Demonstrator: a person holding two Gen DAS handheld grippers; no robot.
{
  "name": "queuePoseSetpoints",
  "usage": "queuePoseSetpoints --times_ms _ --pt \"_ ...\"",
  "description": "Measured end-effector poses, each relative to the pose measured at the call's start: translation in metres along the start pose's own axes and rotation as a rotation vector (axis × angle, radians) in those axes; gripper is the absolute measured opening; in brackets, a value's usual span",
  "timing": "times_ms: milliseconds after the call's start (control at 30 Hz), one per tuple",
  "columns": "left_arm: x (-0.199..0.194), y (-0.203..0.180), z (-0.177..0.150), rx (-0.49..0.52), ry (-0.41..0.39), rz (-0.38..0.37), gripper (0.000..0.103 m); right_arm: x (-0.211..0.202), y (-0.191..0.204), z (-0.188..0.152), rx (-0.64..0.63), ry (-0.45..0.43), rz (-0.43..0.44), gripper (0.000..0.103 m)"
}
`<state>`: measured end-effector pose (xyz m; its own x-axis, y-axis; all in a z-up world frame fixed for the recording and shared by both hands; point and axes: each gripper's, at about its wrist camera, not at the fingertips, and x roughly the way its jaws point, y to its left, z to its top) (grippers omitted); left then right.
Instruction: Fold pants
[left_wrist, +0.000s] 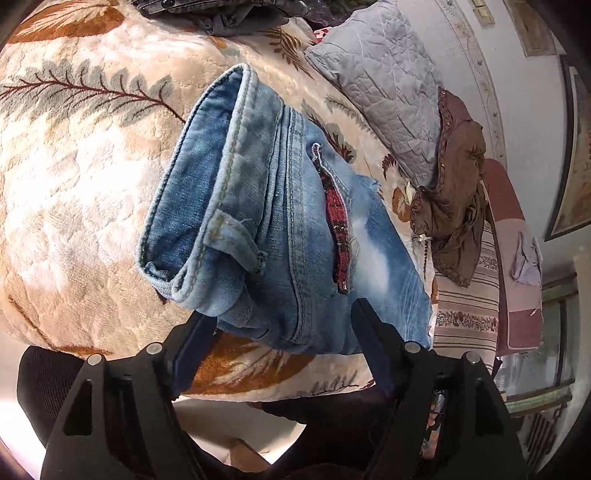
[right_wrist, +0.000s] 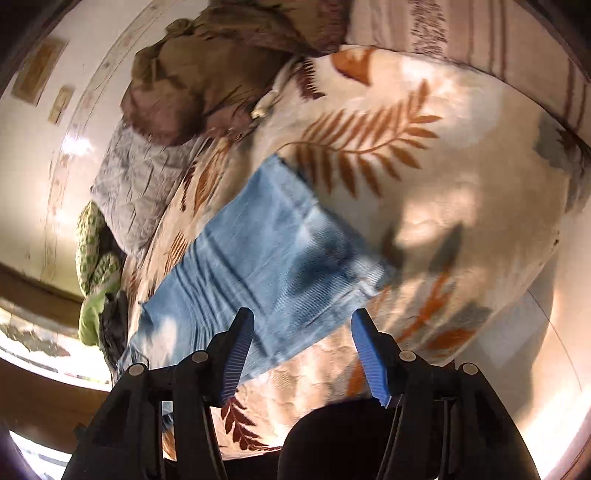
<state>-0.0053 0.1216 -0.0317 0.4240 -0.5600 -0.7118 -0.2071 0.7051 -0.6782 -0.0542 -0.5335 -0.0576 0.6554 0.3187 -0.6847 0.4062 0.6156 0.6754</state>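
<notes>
Folded jeans (left_wrist: 280, 229) lie on the leaf-patterned blanket (left_wrist: 74, 206); left gripper (left_wrist: 284, 325) spread around their near edge; right gripper (right_wrist: 303, 347) spread, empty.

Open blanket (left_wrist: 74, 192) left of jeans (left_wrist: 280, 236) — pillow (left_wrist: 384, 96), brown garment (left_wrist: 458, 192) crowd right

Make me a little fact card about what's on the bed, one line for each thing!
pants: blue jeans, folded up, lying on the blanket
blanket: fluffy cream blanket with orange and grey leaves
pillow: grey quilted pillow beside the jeans
brown cloth: crumpled brown garment past the pillow
left gripper: left gripper open, jeans edge between its fingers, not pinched
right gripper: right gripper open, over the jeans, holding nothing
</notes>
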Motion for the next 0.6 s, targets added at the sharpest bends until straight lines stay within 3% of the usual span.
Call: queuePoseSetpoints --times_ms 100,167,200,233,267,367,467,533,600 --pt "0.012 -0.003 0.005 -0.016 0.011 0.039 0.074 0.011 -0.017 0.011 0.066 -0.015 0.08 0.057" --pt "0.013 -0.007 0.008 -0.006 0.004 0.061 0.074 0.025 -0.015 0.015 0.042 -0.021 0.068 0.057" --pt "0.012 -0.009 0.009 0.0 0.001 0.075 0.072 0.029 -0.012 0.017 0.012 -0.019 0.044 0.051" --pt "0.01 -0.012 0.01 0.011 -0.012 0.09 0.063 0.031 -0.006 0.019 -0.023 -0.024 0.016 0.018" --pt "0.007 -0.015 0.01 0.03 -0.025 0.116 0.053 0.026 0.0 0.022 -0.055 -0.031 0.053 0.012" --pt "0.012 -0.011 0.01 0.053 -0.013 0.191 0.046 -0.003 0.01 0.022 -0.136 -0.123 0.055 0.012" --pt "0.021 -0.004 0.009 0.038 -0.008 0.2 0.044 0.017 -0.008 0.019 -0.131 -0.046 -0.027 0.013" --pt "0.018 -0.008 0.008 0.059 0.004 0.218 0.044 0.018 -0.018 0.014 -0.101 -0.054 0.004 0.014" --pt "0.009 -0.014 0.003 0.1 0.038 0.218 0.044 0.005 -0.019 0.013 -0.075 -0.079 0.062 0.021"
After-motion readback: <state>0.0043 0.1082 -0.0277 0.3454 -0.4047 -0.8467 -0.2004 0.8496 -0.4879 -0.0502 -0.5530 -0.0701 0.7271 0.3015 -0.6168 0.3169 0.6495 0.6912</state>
